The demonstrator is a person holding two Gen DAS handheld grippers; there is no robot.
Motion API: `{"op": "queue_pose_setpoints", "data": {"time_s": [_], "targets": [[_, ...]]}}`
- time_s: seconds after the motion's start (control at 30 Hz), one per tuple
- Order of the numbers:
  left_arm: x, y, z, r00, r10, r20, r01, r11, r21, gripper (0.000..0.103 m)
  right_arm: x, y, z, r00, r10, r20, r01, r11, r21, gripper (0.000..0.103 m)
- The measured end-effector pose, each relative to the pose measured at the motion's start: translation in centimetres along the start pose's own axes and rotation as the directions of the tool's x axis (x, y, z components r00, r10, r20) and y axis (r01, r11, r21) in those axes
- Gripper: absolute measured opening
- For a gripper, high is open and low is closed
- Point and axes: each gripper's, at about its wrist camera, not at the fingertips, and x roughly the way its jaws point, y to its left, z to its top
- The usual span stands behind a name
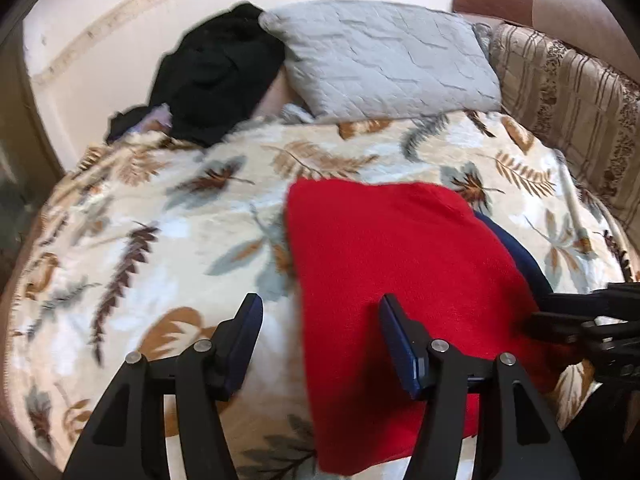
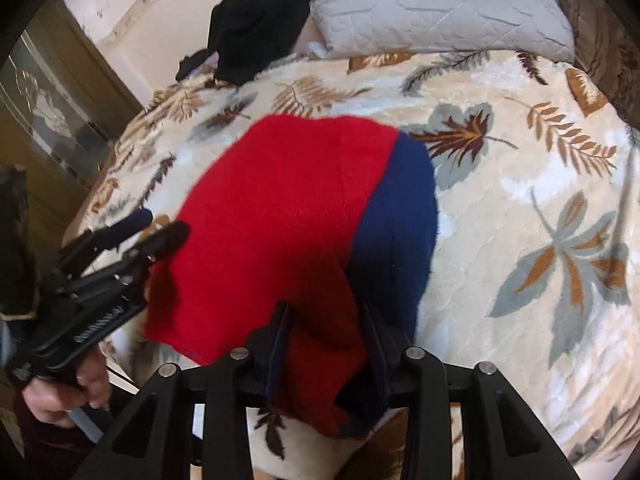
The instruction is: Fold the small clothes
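One garment only: red and navy knit [image 2: 288,216], spread on leaf-print blanket [image 2: 520,240], near edge bunched and lifted. Clamped at that near edge by right gripper [image 2: 326,344], fingers pressed in on a thick red fold with navy trim hanging just below. Lying mostly ahead of and to the left of those fingers, navy panel along the garment's right side.

Left gripper [image 1: 322,332] spread wide, holding nothing; right finger [image 1: 394,336] over the red cloth, left finger [image 1: 248,332] over bare blanket, garment's left edge running between them. Touching the cloth or hovering above it: cannot tell.

Seen from the left wrist: red knit [image 1: 400,264] filling the lower middle, only a sliver of navy at its far right, and right gripper [image 1: 560,316] entering from the right edge, its tips against the garment's side. Also a striped beige cover [image 1: 568,100] beyond the pillow, at right.

Seen from the right wrist: full navy panel, the pinched fold itself, and left gripper [image 2: 156,228] from the side at left, tips apart by the garment's left edge, person's hand [image 2: 80,392] gripping its handle. Glass-fronted cabinet [image 2: 48,112] at far left.

Common to both: grey quilted pillow [image 1: 384,60] at the head of the bed, black clothing pile [image 1: 216,72] just left of it, well apart from the red knit.
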Motion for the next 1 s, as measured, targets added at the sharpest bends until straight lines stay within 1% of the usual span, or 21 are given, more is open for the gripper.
{"op": "queue_pose_setpoints", "data": {"time_s": [0.03, 0.1, 0.17, 0.2, 0.23, 0.27, 0.33, 0.37, 0.4, 0.43, 0.5, 0.7, 0.83, 0.87, 0.93, 1.0], "targets": [[-0.9, 0.1, 0.0, 0.999, 0.029, 0.022, -0.029, 1.000, 0.000, 0.066, -0.6, 0.2, -0.2, 1.000, -0.003, 0.014, 0.003, 1.000, 0.001, 0.042], [-2.3, 0.1, 0.1, 0.996, 0.073, 0.040, -0.073, 0.997, -0.007, 0.073, -2.6, 0.2, -0.5, 0.998, 0.000, 0.062, -0.001, 1.000, 0.015, 0.053], [-4.3, 0.3, 0.1, 0.989, 0.131, 0.071, -0.130, 0.991, -0.030, 0.078, -4.7, 0.7, -0.9, 0.993, -0.011, 0.115, 0.010, 1.000, 0.014, 0.054], [-5.2, 0.3, 0.0, 0.983, 0.161, 0.084, -0.158, 0.987, -0.039, 0.087, -5.8, 1.0, -1.1, 0.989, -0.024, 0.145, 0.023, 1.000, 0.006, 0.055], [-6.3, 0.2, -0.1, 0.973, 0.207, 0.105, -0.203, 0.978, -0.046, 0.095, -6.8, 1.4, -1.2, 0.984, -0.040, 0.172, 0.041, 0.999, 0.000, 0.056], [-7.4, 0.1, -0.2, 0.960, 0.248, 0.127, -0.244, 0.969, -0.050, 0.096, -7.8, 1.7, -1.4, 0.979, -0.052, 0.197, 0.054, 0.999, -0.001, 0.059], [-9.6, -0.2, -0.4, 0.939, 0.295, 0.179, -0.291, 0.955, -0.050, 0.097, -10.0, 2.2, -1.9, 0.966, -0.057, 0.251, 0.055, 0.998, 0.012, 0.062], [-10.5, -0.2, -0.4, 0.936, 0.296, 0.190, -0.290, 0.955, -0.056, 0.097, -10.9, 2.4, -2.0, 0.961, -0.054, 0.272, 0.052, 0.999, 0.012, 0.064], [-11.3, -0.1, -0.3, 0.938, 0.289, 0.191, -0.281, 0.957, -0.065, 0.097, -11.8, 2.7, -2.3, 0.955, -0.055, 0.293, 0.054, 0.998, 0.012, 0.066], [-12.3, 0.1, -0.2, 0.944, 0.275, 0.183, -0.264, 0.961, -0.081, 0.097, -12.8, 3.1, -2.5, 0.947, -0.063, 0.313, 0.064, 0.998, 0.009, 0.066], [-13.7, 0.5, 0.0, 0.944, 0.273, 0.183, -0.257, 0.960, -0.107, 0.097, -14.4, 3.9, -2.9, 0.934, -0.074, 0.350, 0.080, 0.997, -0.001, 0.067], [-19.1, 0.9, 0.4, 0.916, 0.312, 0.252, -0.278, 0.947, -0.161, 0.097, -18.9, 6.2, -4.3, 0.899, -0.101, 0.425, 0.122, 0.992, -0.022, 0.069], [-21.7, 1.1, 0.6, 0.909, 0.325, 0.261, -0.284, 0.941, -0.183, 0.097, -20.7, 7.3, -5.0, 0.888, -0.103, 0.449, 0.128, 0.991, -0.025, 0.071], [-22.3, 1.2, 0.7, 0.909, 0.325, 0.261, -0.282, 0.940, -0.189, 0.097, -21.0, 7.6, -5.1, 0.886, -0.106, 0.452, 0.130, 0.991, -0.023, 0.074], [-23.5, 1.5, 0.7, 0.906, 0.328, 0.267, -0.278, 0.938, -0.207, 0.097, -21.6, 8.1, -5.4, 0.882, -0.106, 0.459, 0.127, 0.992, -0.016, 0.076], [-24.8, 1.7, 0.8, 0.898, 0.337, 0.282, -0.280, 0.933, -0.225, 0.097, -22.3, 8.7, -5.8, 0.876, -0.106, 0.471, 0.129, 0.992, -0.017, 0.076]]}}
